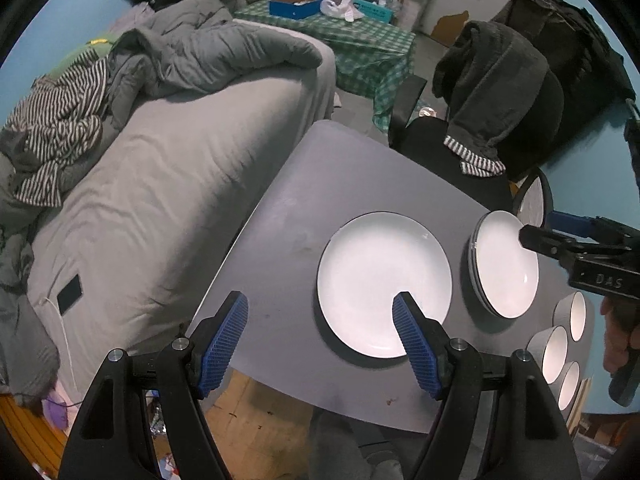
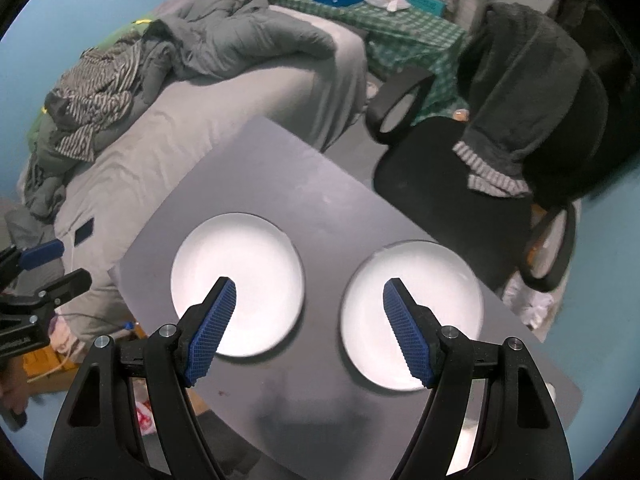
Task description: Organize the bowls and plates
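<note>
A single white plate (image 1: 380, 276) lies on the grey table (image 1: 320, 176). To its right is a short stack of white plates (image 1: 500, 276). Three grey bowls with white insides (image 1: 556, 352) stand on the table's right edge. My left gripper (image 1: 320, 304) is open and empty above the table's near edge, its right finger over the single plate. My right gripper (image 2: 310, 292) is open and empty, hovering between the single plate (image 2: 248, 272) and the plate stack (image 2: 424, 292). The right gripper also shows in the left wrist view (image 1: 536, 228), over the stack's far rim.
A bed with grey bedding (image 1: 160, 184) runs along the table's left side. An office chair draped with a dark garment (image 1: 492, 92) stands behind the table. A green checked table (image 1: 360, 48) with a blue box stands further back.
</note>
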Demonstrator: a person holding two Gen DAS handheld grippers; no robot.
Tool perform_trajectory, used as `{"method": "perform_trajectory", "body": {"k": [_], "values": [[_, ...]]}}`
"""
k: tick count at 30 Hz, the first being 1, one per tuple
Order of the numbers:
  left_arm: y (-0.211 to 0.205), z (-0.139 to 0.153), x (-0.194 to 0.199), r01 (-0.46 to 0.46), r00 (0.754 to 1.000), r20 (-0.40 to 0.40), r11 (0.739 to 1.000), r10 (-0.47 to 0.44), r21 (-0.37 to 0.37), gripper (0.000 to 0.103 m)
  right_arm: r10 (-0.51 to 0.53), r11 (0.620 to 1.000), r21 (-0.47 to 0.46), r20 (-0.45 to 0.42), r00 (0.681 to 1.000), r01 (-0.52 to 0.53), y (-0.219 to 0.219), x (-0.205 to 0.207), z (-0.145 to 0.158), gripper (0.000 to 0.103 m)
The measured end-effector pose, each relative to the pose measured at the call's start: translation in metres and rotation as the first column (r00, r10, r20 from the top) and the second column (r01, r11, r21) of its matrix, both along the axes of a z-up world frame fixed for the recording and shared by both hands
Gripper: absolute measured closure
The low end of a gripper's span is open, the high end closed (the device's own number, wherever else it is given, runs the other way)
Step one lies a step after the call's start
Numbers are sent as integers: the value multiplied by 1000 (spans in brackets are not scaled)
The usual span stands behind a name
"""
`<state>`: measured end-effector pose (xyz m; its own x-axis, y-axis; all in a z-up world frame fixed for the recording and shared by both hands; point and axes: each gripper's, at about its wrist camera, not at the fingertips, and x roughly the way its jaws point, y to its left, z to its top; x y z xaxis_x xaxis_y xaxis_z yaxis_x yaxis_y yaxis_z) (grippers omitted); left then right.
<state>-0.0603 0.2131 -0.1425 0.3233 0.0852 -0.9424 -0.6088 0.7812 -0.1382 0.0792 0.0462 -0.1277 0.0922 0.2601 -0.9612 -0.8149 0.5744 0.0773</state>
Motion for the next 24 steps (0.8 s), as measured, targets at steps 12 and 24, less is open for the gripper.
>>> {"method": "perform_trajectory", "body": {"k": [12, 24], "values": [[20, -58, 28, 13, 998, -66, 998, -16, -54, 27, 27, 999, -15, -65, 997, -28, 36, 16, -56, 27], [27, -108, 41, 21, 992, -122, 994, -34, -106, 27, 29, 999, -42, -115, 993, -35, 48, 19, -103, 27]]}}
